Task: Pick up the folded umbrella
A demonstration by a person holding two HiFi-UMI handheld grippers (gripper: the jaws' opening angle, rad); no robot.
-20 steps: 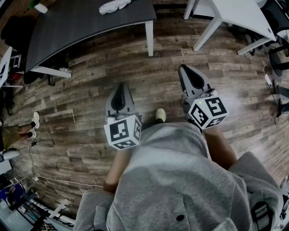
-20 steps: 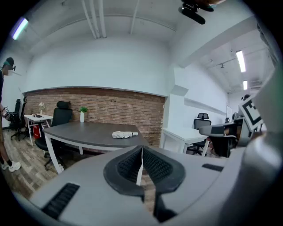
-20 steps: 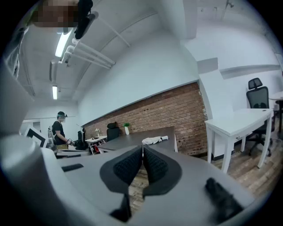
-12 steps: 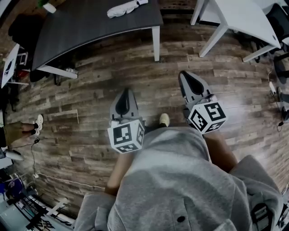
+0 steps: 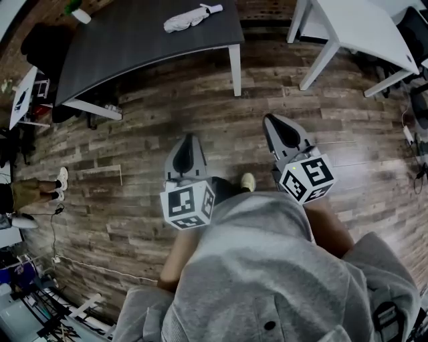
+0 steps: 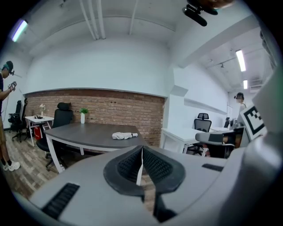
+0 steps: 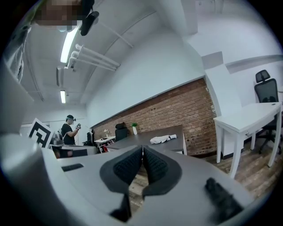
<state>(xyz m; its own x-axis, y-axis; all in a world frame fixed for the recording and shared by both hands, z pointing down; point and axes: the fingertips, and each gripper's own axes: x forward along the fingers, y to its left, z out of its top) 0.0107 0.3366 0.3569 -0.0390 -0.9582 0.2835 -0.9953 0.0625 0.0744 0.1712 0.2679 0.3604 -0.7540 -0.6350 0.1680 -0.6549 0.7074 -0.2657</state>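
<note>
— What has changed?
— The folded umbrella [image 5: 192,17], lying on the bench [image 5: 134,47] at twelve o'clock, has been brought nearer, but is kept well apart
— The fingers [image 6: 126,165]?
— Pressed together on left gripper [image 5: 186,139] and right gripper [image 5: 270,120], nothing held; opening will be needed

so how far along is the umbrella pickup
Done: nothing yet; the folded umbrella lies untouched on the dark table ahead. In hand: nothing; the left gripper and right gripper are both shut and empty above the floor. Left: approach, open a gripper, grasp, lift.
</note>
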